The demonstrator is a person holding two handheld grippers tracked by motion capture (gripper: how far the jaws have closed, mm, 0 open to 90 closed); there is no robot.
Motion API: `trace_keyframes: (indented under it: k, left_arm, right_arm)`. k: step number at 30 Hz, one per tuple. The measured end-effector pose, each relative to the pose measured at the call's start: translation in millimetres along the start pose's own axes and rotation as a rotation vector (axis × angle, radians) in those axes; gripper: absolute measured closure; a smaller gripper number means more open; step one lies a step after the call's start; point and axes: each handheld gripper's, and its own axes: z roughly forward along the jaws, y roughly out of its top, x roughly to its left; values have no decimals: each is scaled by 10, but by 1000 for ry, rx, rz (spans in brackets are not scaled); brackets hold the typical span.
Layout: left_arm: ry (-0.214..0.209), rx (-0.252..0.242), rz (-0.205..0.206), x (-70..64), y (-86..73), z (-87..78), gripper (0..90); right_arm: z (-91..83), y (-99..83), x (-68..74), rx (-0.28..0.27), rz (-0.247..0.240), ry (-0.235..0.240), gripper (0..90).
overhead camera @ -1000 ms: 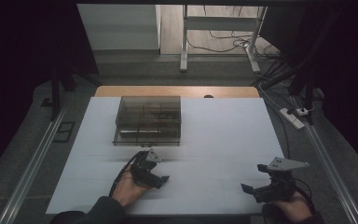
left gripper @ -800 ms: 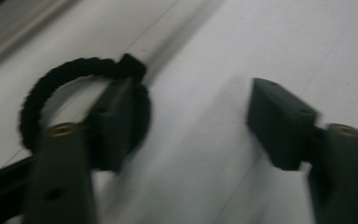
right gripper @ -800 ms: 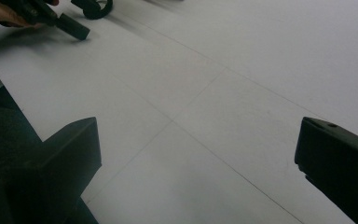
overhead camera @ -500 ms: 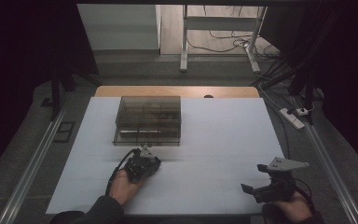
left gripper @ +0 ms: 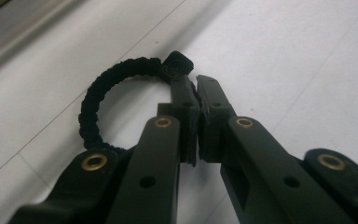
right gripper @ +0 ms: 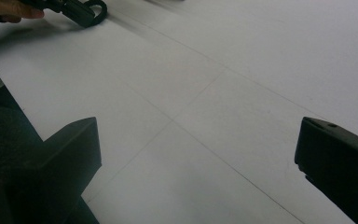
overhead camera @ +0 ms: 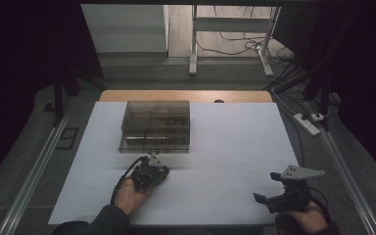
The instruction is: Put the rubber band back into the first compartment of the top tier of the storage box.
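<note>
Pinching hair tie (left gripper: 103,93): soft, light, limp | left tool (left gripper: 192,84) closed on its knot | right tool (right gripper: 191,154) open, idle near counter's (overhead camera: 235,147) front-right corner

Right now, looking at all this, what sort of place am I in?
Probably a lab or workshop set up for recording handwork. A white table stands between dark curtains, cables and a power strip lie on the floor, and a person holds the left gripper and the right gripper.

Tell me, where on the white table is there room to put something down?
The table is bare from the clear box across to its right edge, and between the left gripper and right gripper. It is crowded only in front of the box, where the left gripper grips a black hair tie.
</note>
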Motion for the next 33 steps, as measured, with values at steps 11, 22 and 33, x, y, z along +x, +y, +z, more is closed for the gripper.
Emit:
trace_keyframes:
  k: [11, 22, 33]
  left_arm:
    - [-28, -50, -46, -15, 38, -129, 862]
    - [-33, -91, -48, -87, 63, -278, 861]
    - [-28, -151, -62, -123, 42, -501, 861]
  right_arm:
    - [1, -1, 2, -1, -2, 4, 2]
    - [2, 0, 1, 0, -4, 7, 2]
    - [2, 0, 1, 1, -4, 8, 2]
